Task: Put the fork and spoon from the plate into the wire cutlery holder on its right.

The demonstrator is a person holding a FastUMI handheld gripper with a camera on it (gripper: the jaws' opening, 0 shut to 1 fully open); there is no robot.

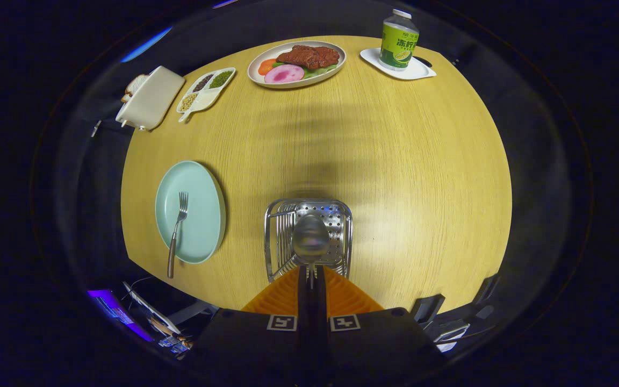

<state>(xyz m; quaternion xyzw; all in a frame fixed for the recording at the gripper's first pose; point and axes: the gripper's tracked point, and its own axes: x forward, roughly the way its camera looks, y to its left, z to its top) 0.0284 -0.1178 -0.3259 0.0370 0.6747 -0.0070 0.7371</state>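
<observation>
Both tool (311, 275) fingers grip spoon (310, 236).

one fork (176, 232), one spoon (310, 236), one holder (342, 226), three plates (202, 215), one bottle (398, 40).

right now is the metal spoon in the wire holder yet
Not yet: the metal spoon, pinched in the shut gripper, hangs above the wire cutlery holder.

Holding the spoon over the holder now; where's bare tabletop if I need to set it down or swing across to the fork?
The hand-held gripper is shut on the spoon above the cutlery holder. Bare wood lies right of the holder, and across the middle between the holder and the food plate. The strip between the holder and the green plate holding the fork is narrower. The far rim is crowded.
</observation>
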